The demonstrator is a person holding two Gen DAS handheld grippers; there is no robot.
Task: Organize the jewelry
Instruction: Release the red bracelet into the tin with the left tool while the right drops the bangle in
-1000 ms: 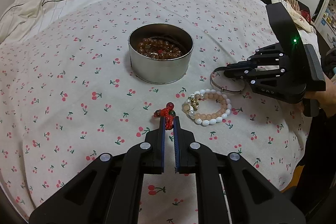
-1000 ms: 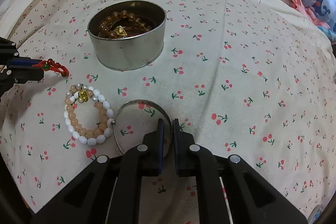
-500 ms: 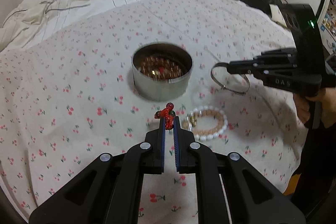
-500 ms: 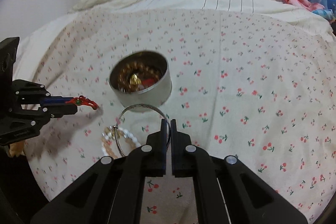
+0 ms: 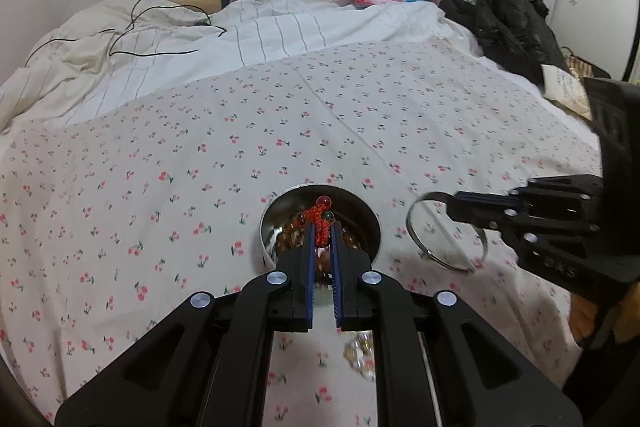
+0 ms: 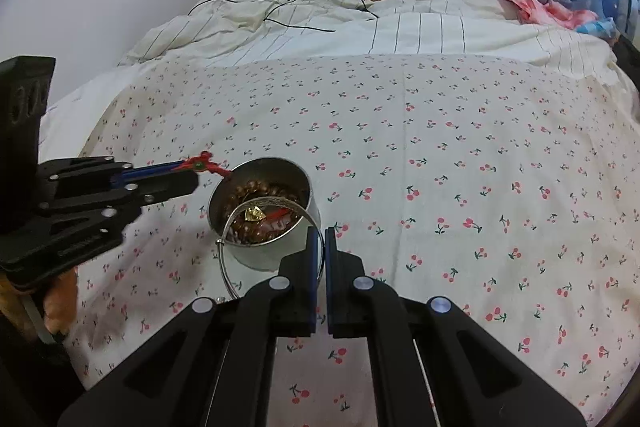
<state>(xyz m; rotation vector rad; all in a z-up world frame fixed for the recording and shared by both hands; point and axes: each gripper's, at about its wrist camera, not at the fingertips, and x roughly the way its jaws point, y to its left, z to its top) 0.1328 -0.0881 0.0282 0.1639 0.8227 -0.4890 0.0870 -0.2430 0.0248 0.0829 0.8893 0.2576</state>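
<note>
A round metal tin [image 5: 360, 223] [image 6: 276, 251] stands on the cherry-print sheet with brown bead bracelets inside. My left gripper [image 5: 322, 231] [image 6: 192, 171] is shut on a red knotted cord bracelet [image 5: 320, 223] [image 6: 208, 167], held in the air at the tin's near rim. My right gripper [image 6: 322, 233] [image 5: 452, 205] is shut on a thin silver bangle [image 6: 240, 215] [image 5: 444, 263], which hangs in the air beside and partly over the tin. A pale bead bracelet [image 5: 360, 355] lies on the sheet, mostly hidden under my left gripper.
The cherry-print sheet [image 6: 460, 155] covers the bed around the tin. A striped white duvet [image 5: 200, 55] with a black cable [image 5: 160, 27] lies behind. A black jacket [image 5: 508, 23] sits at the right edge. A hand [image 5: 584, 319] holds the right gripper.
Both grippers have risen off the sheet with their bracelets and moved toward the tin. The red cord now hangs over the tin's rim, and the silver bangle was lifted from the sheet.
</note>
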